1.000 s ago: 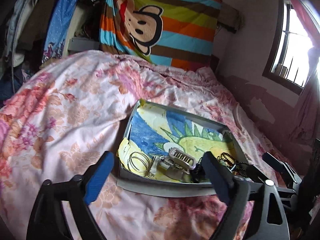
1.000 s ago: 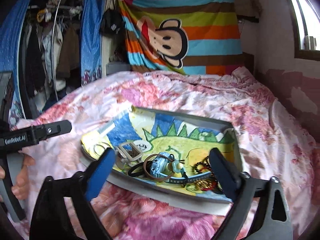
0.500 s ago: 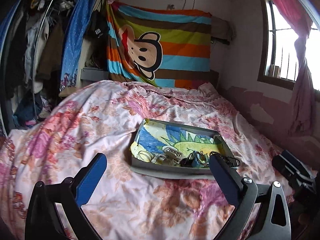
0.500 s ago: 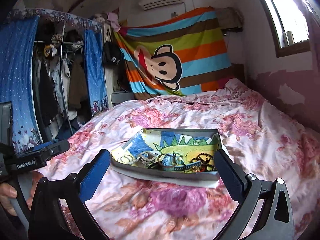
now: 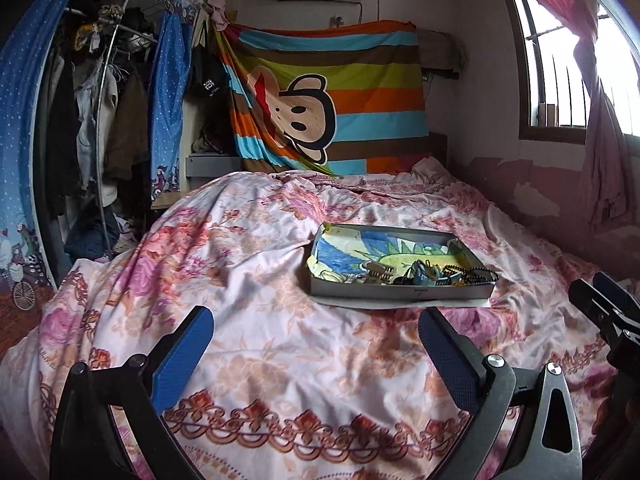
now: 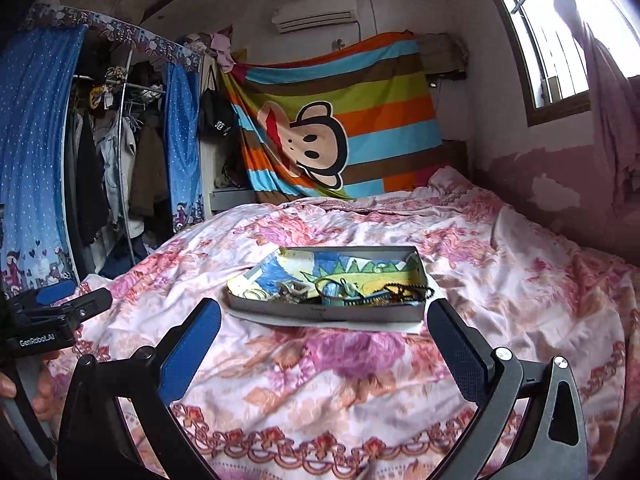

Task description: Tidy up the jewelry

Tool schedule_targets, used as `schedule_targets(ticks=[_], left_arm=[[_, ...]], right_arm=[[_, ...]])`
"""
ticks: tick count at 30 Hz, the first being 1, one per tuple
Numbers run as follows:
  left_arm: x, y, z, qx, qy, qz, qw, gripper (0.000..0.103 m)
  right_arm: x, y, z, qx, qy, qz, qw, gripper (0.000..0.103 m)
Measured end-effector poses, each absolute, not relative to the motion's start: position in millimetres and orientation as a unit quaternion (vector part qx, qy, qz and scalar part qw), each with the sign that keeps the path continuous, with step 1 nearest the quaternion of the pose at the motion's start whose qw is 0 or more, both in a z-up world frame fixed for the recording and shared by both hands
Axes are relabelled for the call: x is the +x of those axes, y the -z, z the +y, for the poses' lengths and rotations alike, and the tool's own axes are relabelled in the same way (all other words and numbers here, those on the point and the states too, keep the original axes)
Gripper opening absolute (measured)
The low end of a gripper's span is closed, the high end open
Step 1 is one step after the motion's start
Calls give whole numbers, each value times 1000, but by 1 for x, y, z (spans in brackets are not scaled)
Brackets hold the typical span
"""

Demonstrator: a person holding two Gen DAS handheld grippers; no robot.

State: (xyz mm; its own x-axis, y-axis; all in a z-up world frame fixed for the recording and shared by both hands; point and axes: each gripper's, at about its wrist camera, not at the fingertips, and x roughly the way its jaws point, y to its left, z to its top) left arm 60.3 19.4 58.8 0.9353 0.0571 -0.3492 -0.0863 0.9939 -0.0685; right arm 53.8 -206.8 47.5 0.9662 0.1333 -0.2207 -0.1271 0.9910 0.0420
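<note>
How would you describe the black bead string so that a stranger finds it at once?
Start at the floral bedspread and find the shallow grey tray lying on it. The black bead string lies at the tray's right end near the front wall; unlike the pale rings at the left, it is dark and beaded.

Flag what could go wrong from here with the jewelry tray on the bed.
1. The tray sits on a soft, rumpled quilt; pressing into it may tip it.
2. The pieces lie heaped together at its near end, and the black bead strand hangs over the rim; pulling one could drag others out.
3. Both claws, left and right, stand open and empty, well back.
</note>
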Motion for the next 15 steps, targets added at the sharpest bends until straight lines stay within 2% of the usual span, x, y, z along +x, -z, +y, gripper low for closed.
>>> schedule_targets(ticks=[6, 15], left_arm=[[55, -49, 13, -21, -36, 167, 985, 103], [64, -36, 8, -4, -33, 194, 980, 103]], right_arm=[[51, -36, -209, 8, -55, 113, 992, 101], [63, -24, -211, 10, -41, 135, 990, 101]])
